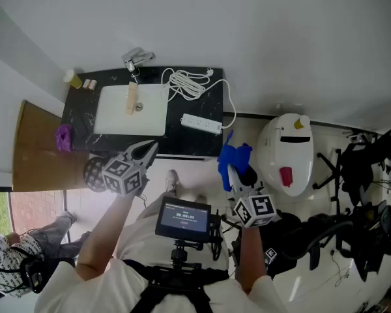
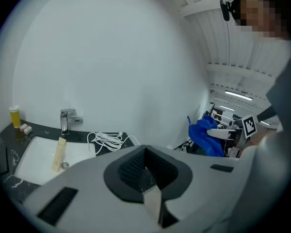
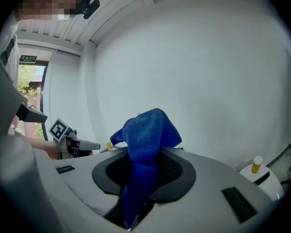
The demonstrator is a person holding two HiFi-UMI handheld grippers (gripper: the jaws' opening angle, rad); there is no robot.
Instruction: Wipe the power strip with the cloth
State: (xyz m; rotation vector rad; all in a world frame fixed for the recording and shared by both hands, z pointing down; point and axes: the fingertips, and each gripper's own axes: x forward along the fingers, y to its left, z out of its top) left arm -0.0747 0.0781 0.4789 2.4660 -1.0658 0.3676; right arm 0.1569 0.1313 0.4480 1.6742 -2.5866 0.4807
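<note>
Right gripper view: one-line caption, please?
Right gripper, jaws shut on a blue cloth, raised before a plain white wall.

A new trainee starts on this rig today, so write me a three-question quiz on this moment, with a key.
1. True or false: the cloth is clamped in the left hand-held gripper.
2. Where does the power strip lie?
A. hanging on the wall
B. on the black counter
C. on the floor
3. Fill in: the colour of the cloth is ___.

Key: 1 false; 2 B; 3 blue.
</note>
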